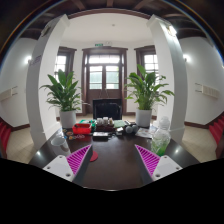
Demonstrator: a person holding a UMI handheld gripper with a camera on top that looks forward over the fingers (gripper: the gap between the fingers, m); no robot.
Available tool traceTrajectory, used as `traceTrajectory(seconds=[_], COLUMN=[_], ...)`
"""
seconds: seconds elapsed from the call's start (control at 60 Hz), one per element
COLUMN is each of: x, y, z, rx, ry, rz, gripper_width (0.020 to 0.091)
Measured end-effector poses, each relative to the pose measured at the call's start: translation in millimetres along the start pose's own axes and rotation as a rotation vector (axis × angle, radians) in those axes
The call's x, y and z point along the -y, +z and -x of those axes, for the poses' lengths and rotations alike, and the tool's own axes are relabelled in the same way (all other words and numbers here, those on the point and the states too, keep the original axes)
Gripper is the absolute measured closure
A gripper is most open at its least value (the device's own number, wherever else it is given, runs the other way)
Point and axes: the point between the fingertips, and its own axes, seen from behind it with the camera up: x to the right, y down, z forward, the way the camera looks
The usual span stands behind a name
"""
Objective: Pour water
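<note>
- Green-tinted and see-through, a plastic cup (pixel 161 141) stands upright on the dark table (pixel 112 158) at about two o'clock from my claw, just beyond my right finger's tip.
- At about ten o'clock a clear bottle-like vessel (pixel 58 140) sits beyond my left finger; I cannot tell whether it holds water.
- My claw (pixel 112 160) is spread wide, with nothing between the fingers but bare dark tabletop.
- Magenta pads (pixel 80 157) face each other across that gap, each finger touching no object.
- At twelve o'clock, farther along the table, a clutter of small things (pixel 105 128) is bunched together: something red at its left, dark shapes in the middle, pale ones at its right. They are too small for me to name one by one.
- Both fingers are cut off at their bases, so I see only their forward parts.
- Beyond the table, two big leafy potted plants (pixel 64 94) flank a dark wooden door with glass panes (pixel 105 78) at twelve o'clock, well apart from the table things.
- White pillars (pixel 44 75) rise at eleven and one o'clock.
- The table's left and right edges run away from me just outside the cup and the vessel; the middle stretch between my fingers and the clutter lies open.
</note>
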Motion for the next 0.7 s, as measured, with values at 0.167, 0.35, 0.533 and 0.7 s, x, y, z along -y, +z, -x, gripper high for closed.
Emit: traceTrajectory(seconds=[0.167, 0.35, 0.533, 0.7], x=[-28.0, -56.3, -60.2, -55.9], y=[3.4, 19.7, 62.6, 105.7], z=[-41.1, -119.5, -163.6, -170.8], rx=[0.029, -0.020, -0.044, -0.013], ry=[0.026, 0.047, 0.057, 0.015], rz=[-0.025, -0.023, -0.034, -0.039], gripper_width=[0.0253, 0.0253, 0.0246, 0.0284])
